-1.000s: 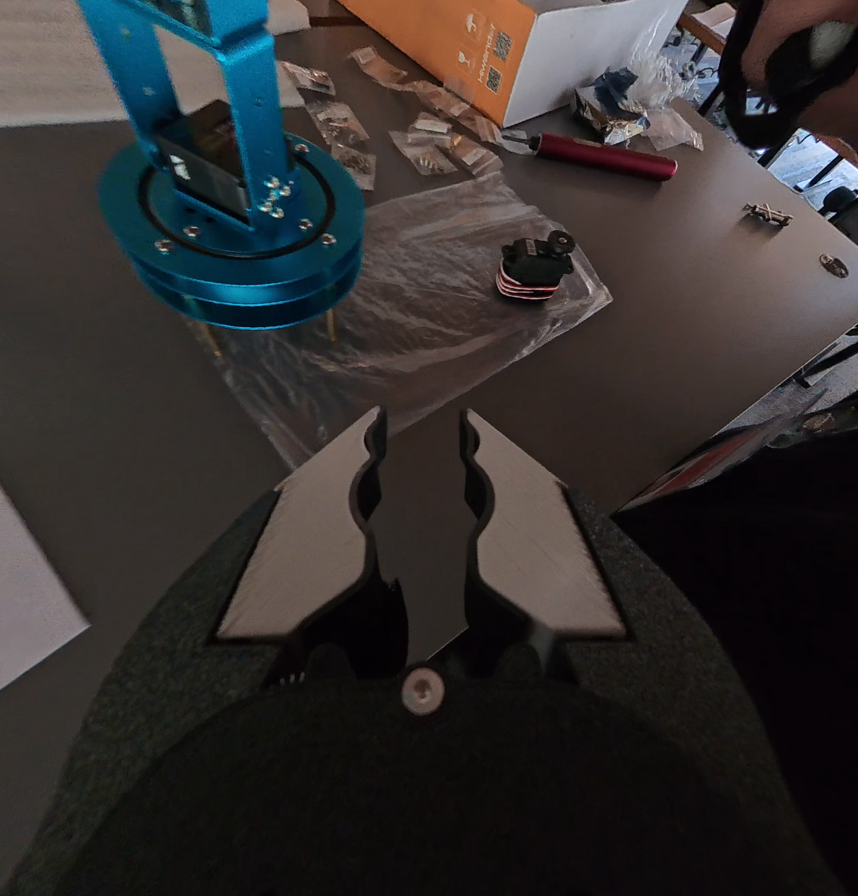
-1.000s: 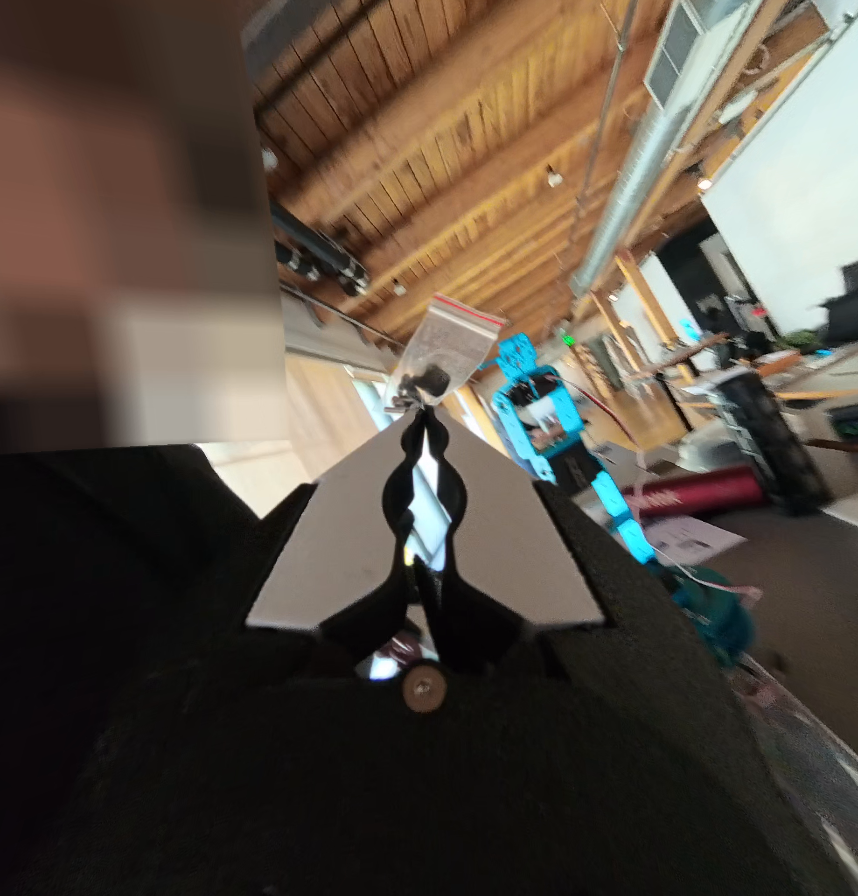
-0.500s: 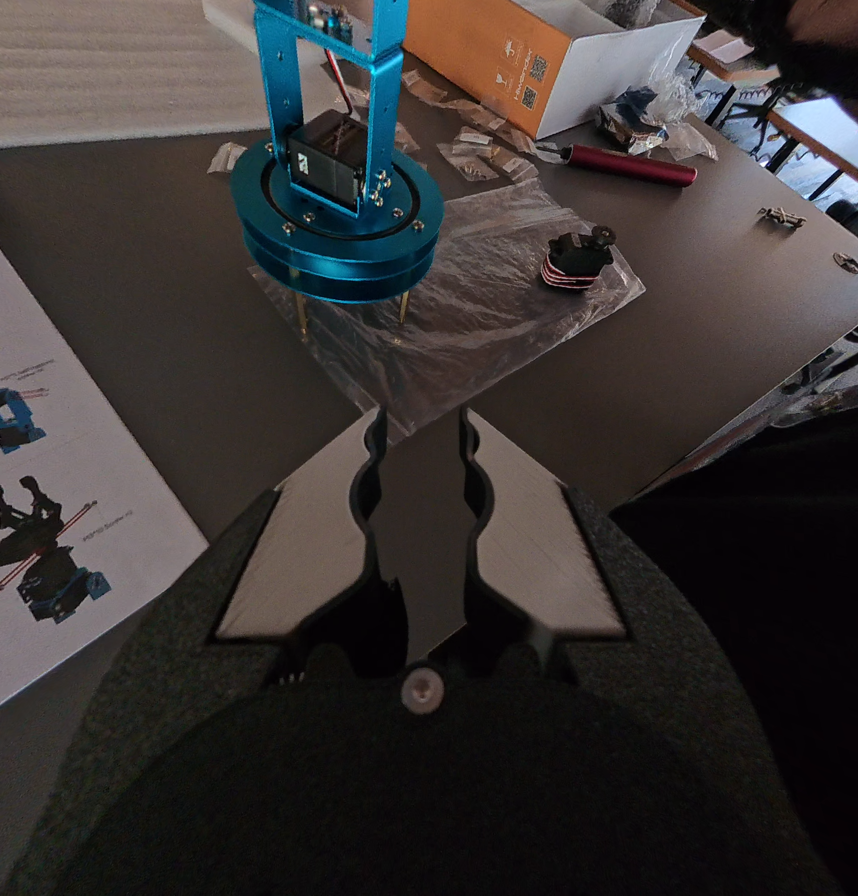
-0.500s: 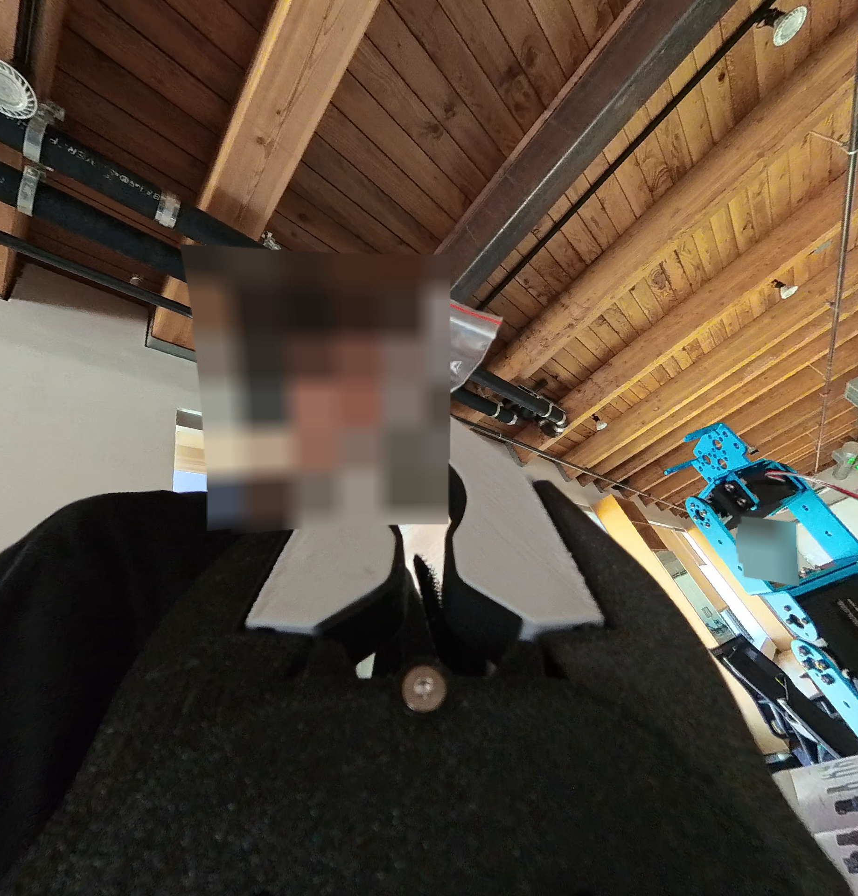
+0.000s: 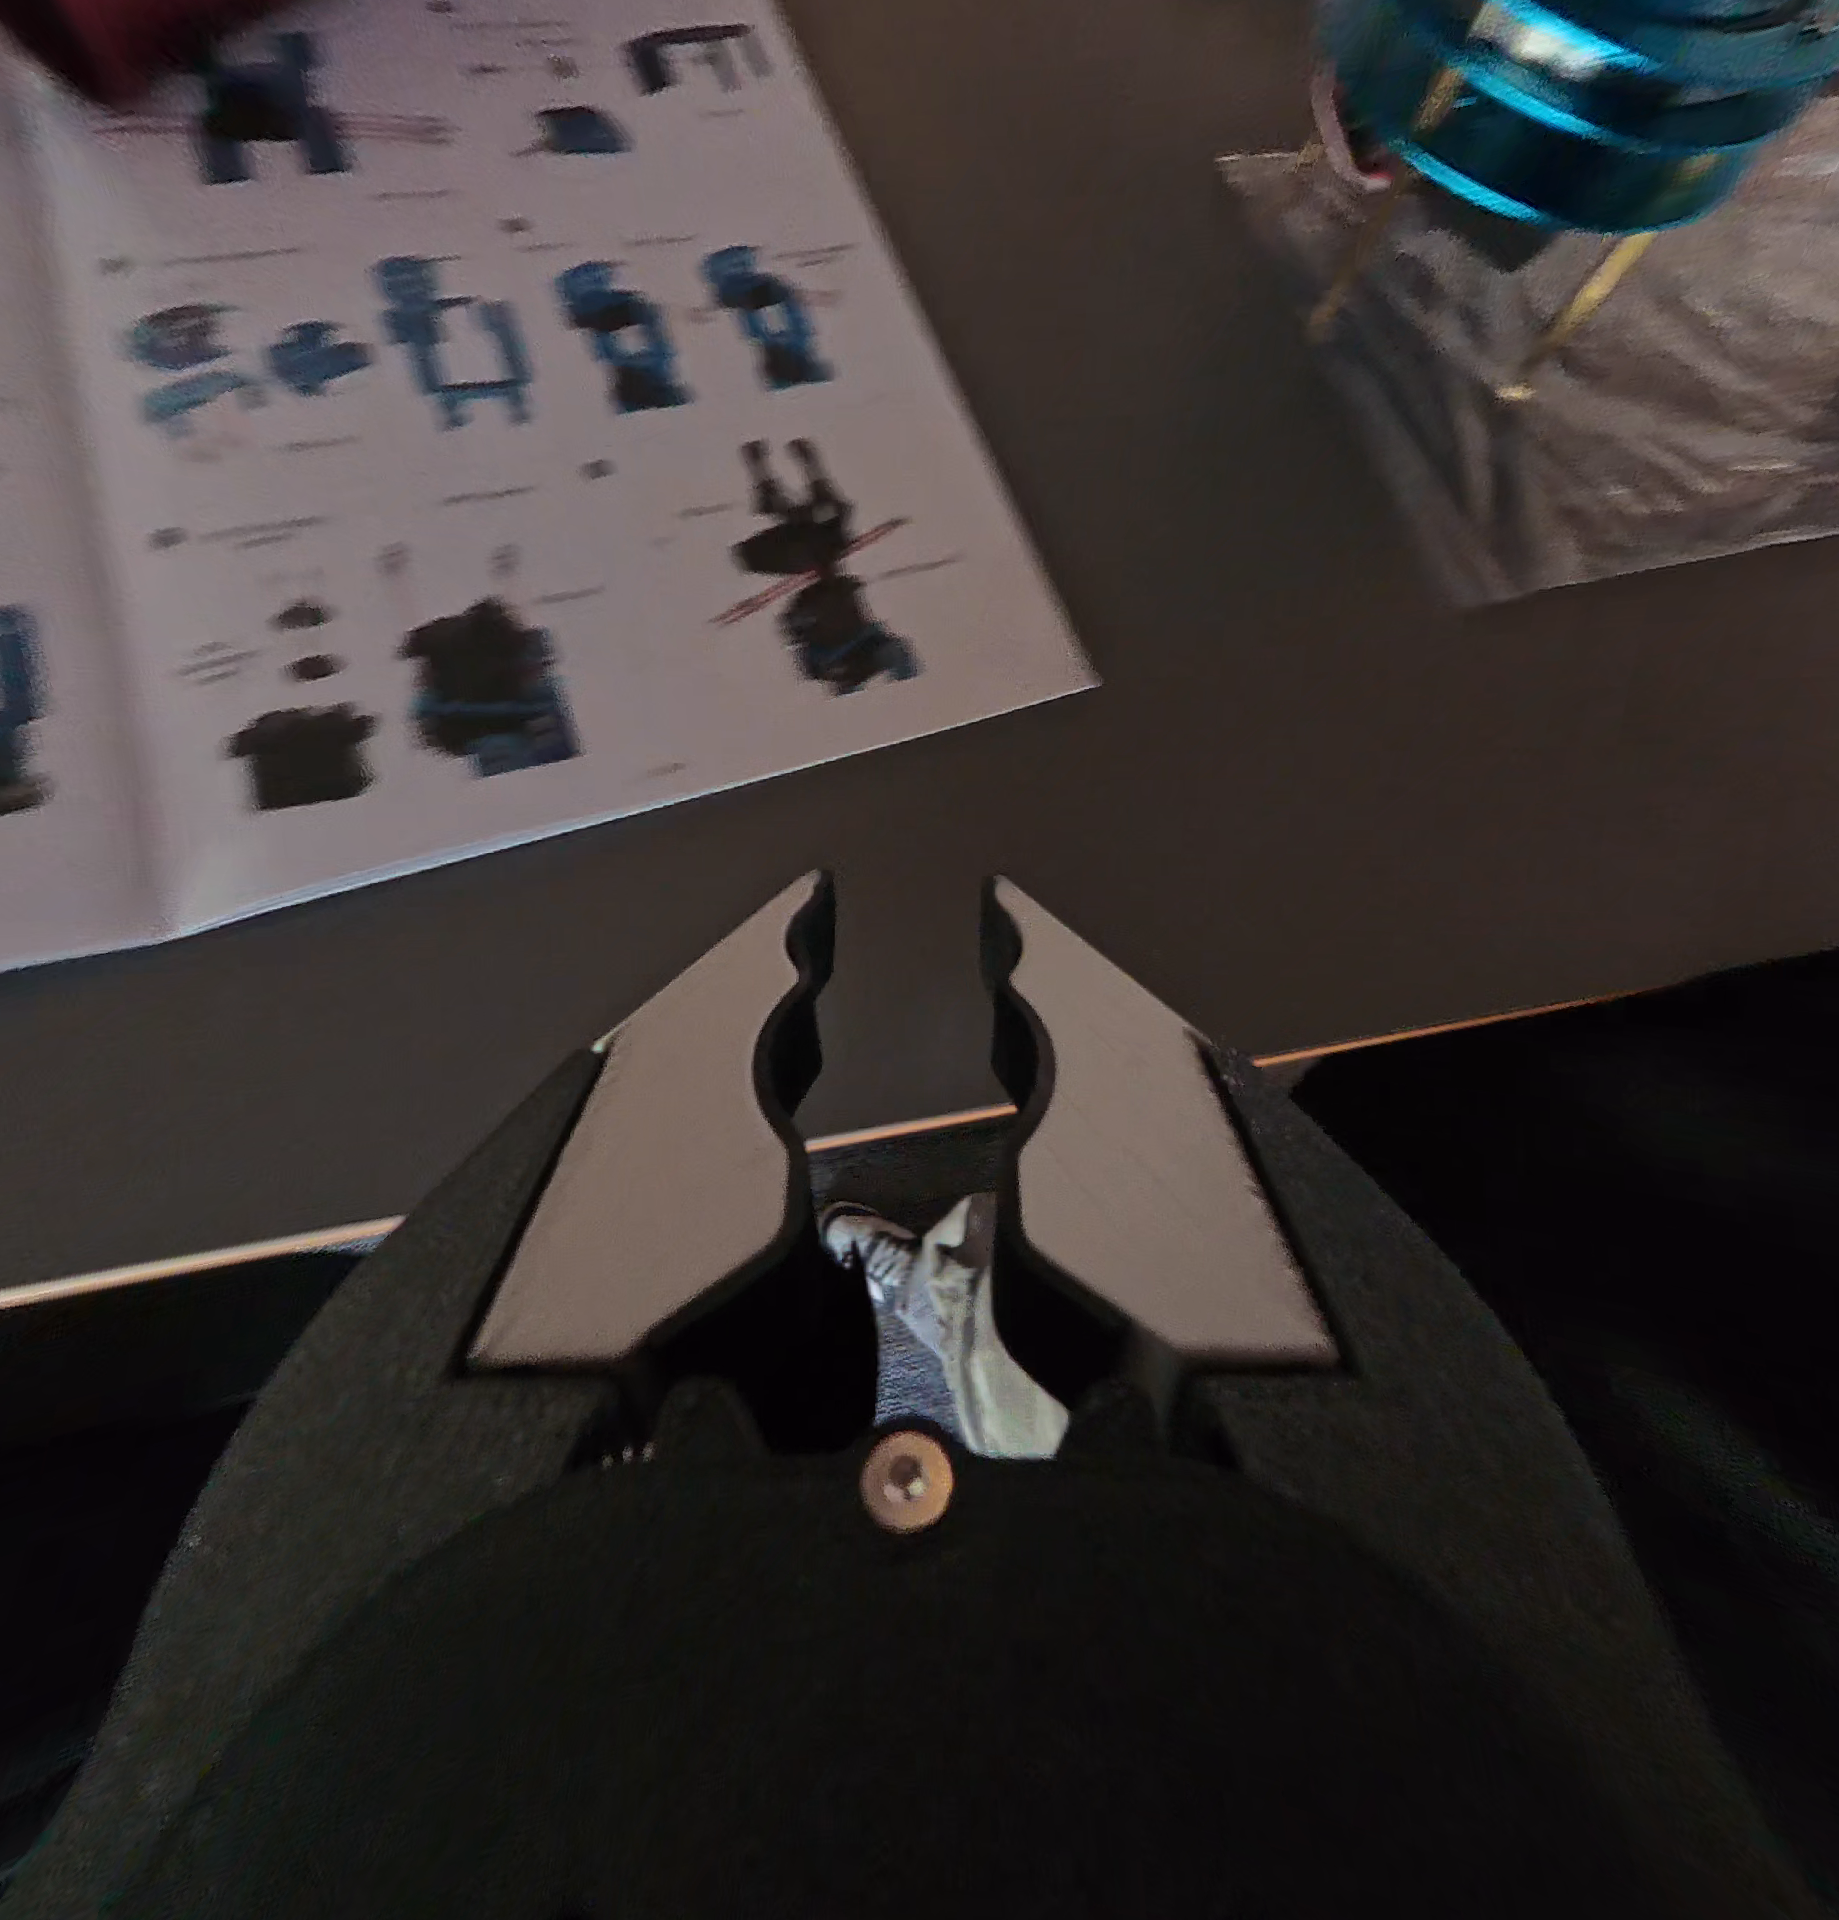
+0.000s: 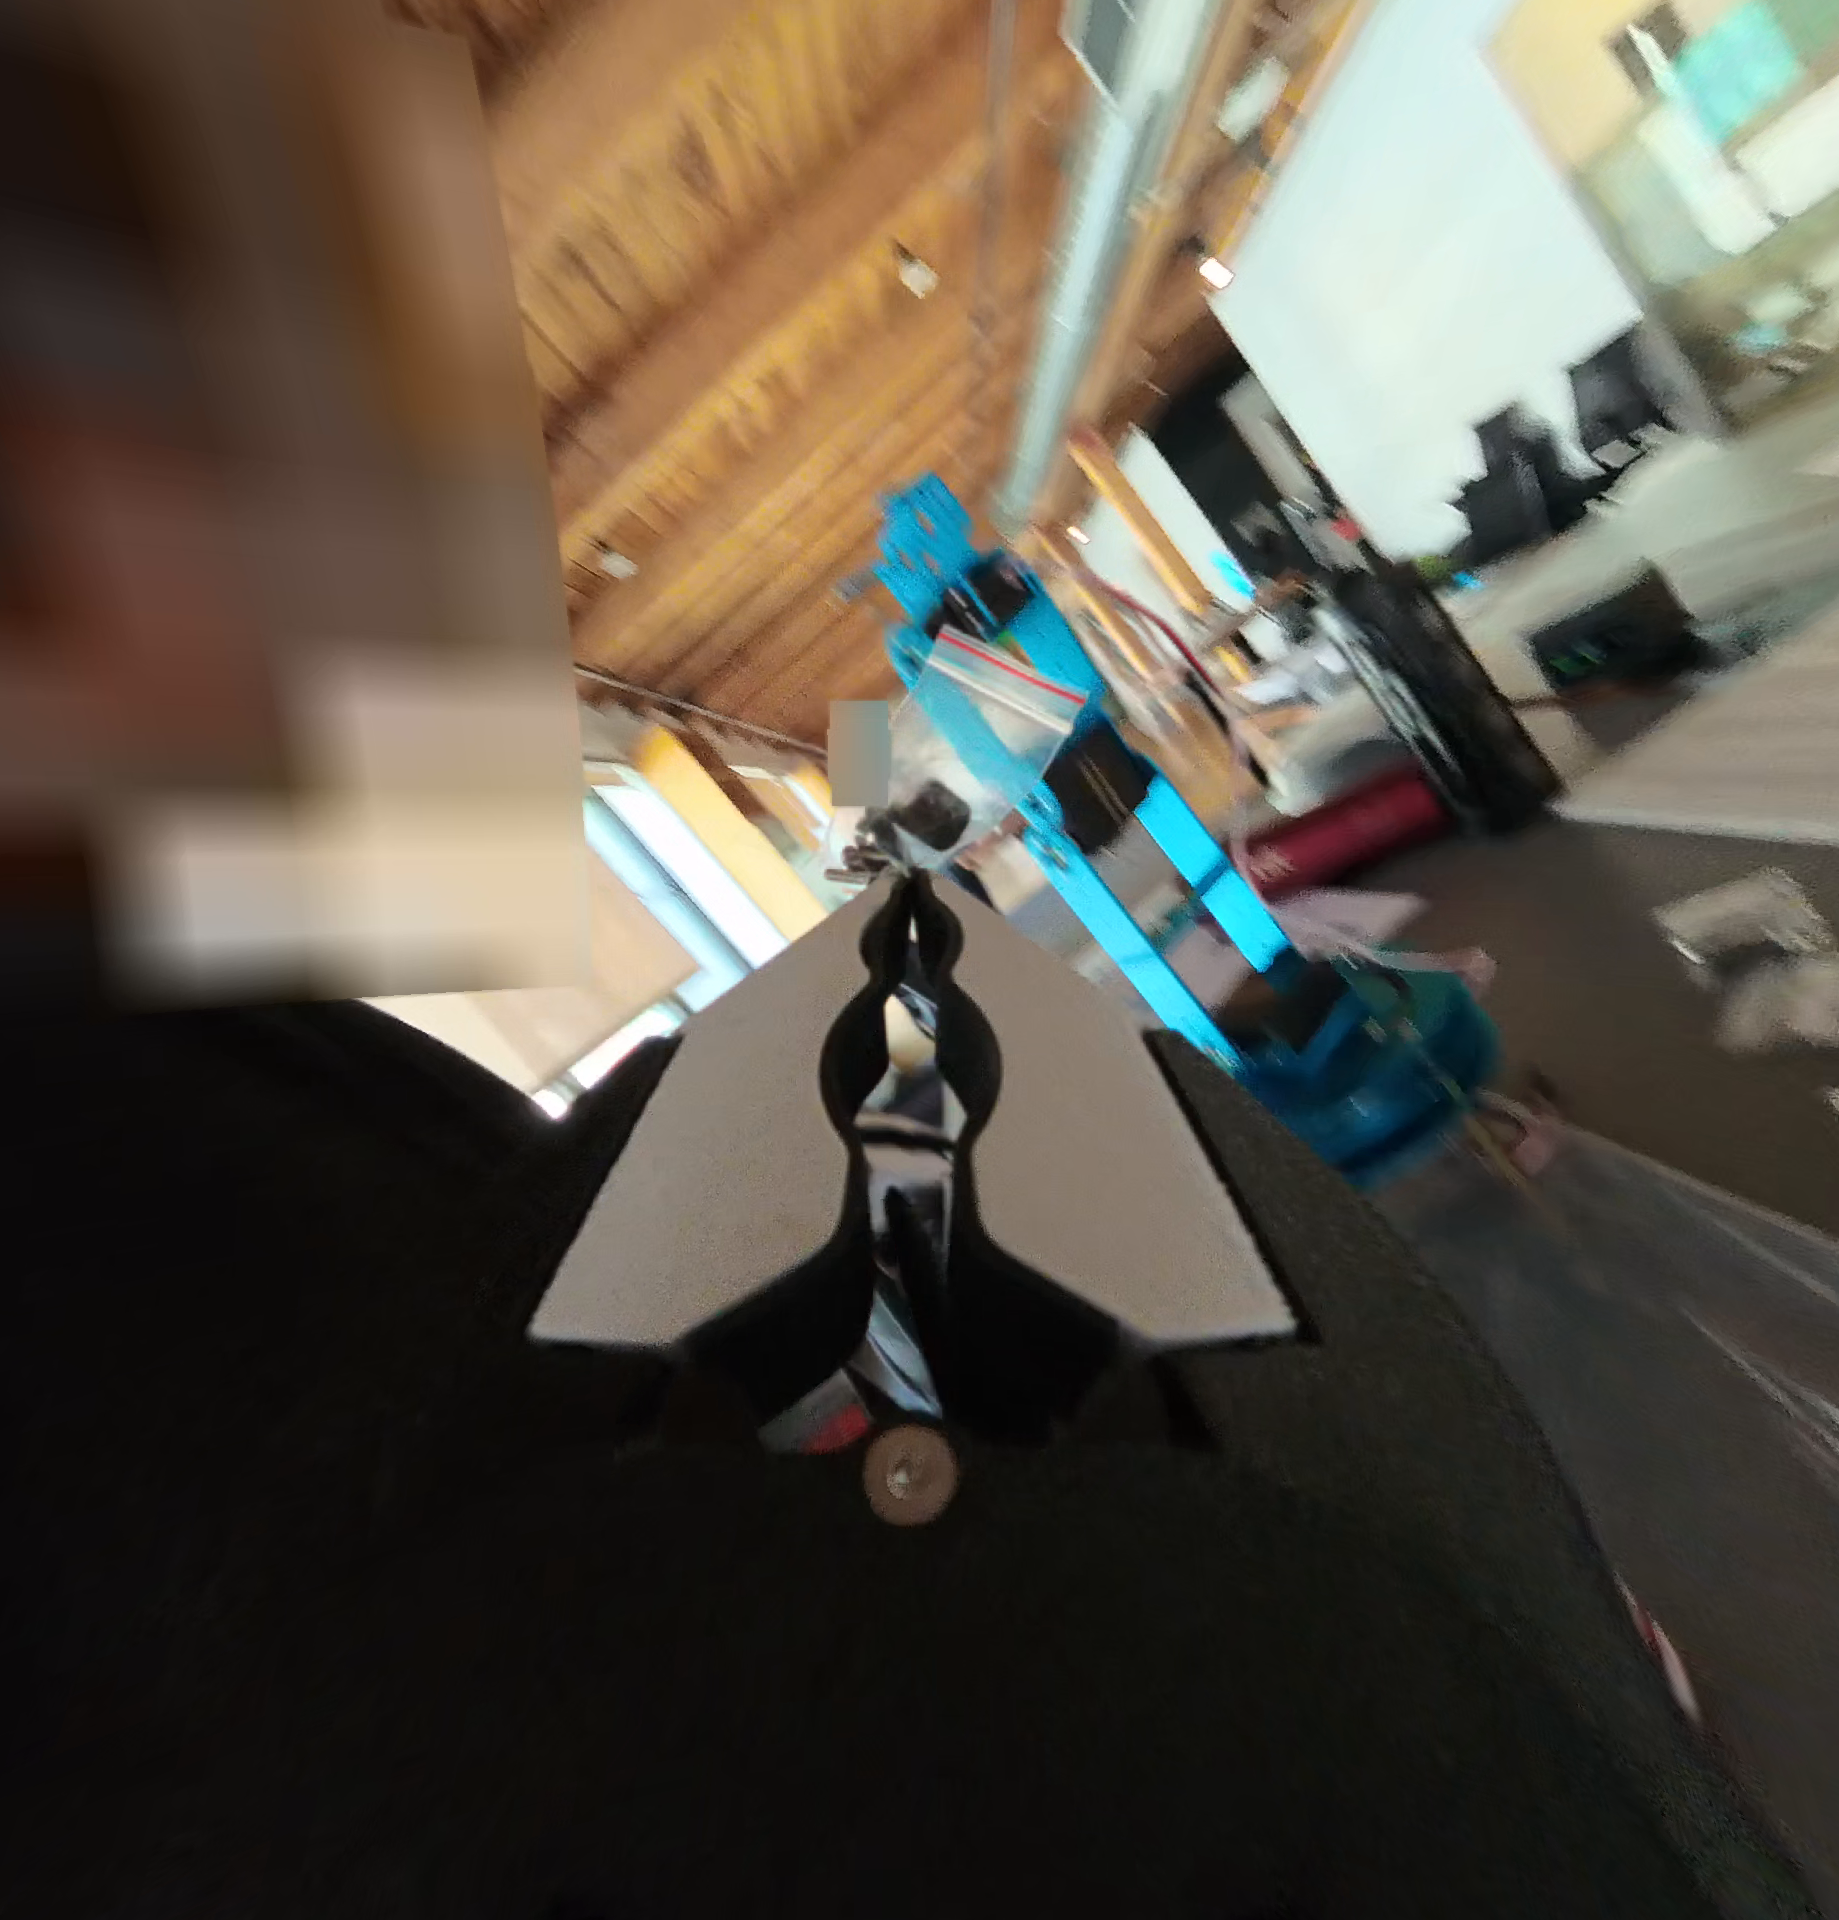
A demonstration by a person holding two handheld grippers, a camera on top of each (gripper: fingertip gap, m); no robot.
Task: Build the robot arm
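Our left tongs (image 5: 907,896) stand apart with nothing between their tips, hanging above the near edge of the dark table (image 5: 1258,790), touching nothing. Just beyond them lies a white instruction sheet (image 5: 458,436) printed with pictures of parts, and off to the right a blue round base (image 5: 1611,114) on thin brass legs stands over a crinkled clear plastic sheet (image 5: 1642,436). Our right tongs (image 6: 910,902) are pinched together on the bottom corner of a small clear zip bag (image 6: 982,743) with a red strip along its top; small dark bits of hardware sit in the low end of the bag, right above the tips. The bag is up in the air, well off the table, and behind it rises a blue metal arm (image 6: 1091,831) on its base; both views are blurred. We judge the grip to be the weak point: only a thin corner of slick film is caught, so a quick swing could let the bag slide out and drop. The weight of the pieces sits near the pinch, which may help, though we cannot tell whether the zip is fully sealed; if it is not, tipping the bag could spill the small parts. The bag also hangs close in line with the blue arm, so it could snag on the frame or its wires. The empty left tongs, if lowered carelessly, could crease or drag the sheet.
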